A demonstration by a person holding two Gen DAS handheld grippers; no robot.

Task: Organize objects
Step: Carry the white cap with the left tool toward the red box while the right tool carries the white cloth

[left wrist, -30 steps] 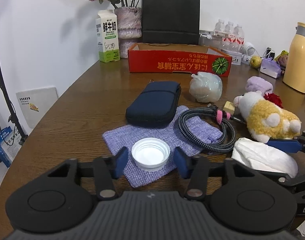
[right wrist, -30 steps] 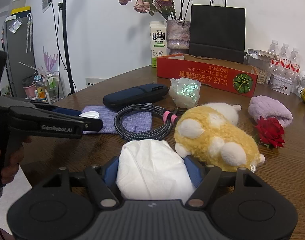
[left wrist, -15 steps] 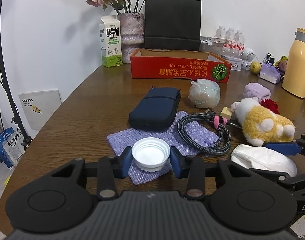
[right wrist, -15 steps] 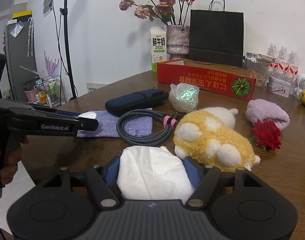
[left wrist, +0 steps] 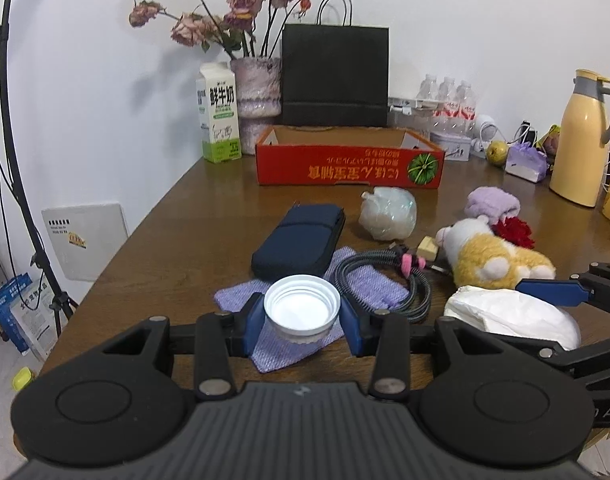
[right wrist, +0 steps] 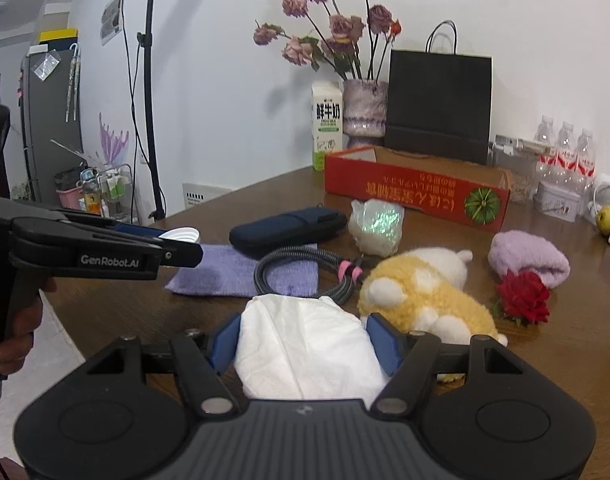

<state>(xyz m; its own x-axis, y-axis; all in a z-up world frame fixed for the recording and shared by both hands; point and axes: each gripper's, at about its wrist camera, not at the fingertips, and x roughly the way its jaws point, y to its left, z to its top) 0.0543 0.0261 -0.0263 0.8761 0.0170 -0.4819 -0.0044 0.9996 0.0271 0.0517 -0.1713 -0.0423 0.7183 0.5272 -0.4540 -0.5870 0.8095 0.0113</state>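
L gripper point(left wrist: 301, 318) clamps white cap point(left wrist: 301, 310), R gripper point(right wrist: 303, 342) clamps white wad point(right wrist: 305, 352); both should carry level to red box point(left wrist: 349, 164), w/o squeezing harder.

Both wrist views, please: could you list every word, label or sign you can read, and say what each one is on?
"鲜牛奶": on the milk carton; its smaller print is too small to read.
"GenRobot.AI": on the side of the left tongs, in the right wrist view.
Yellow characters, upside down beside a pumpkin picture: on the red cardboard box; not legible.
Red labels on the water bottles: too small to read.
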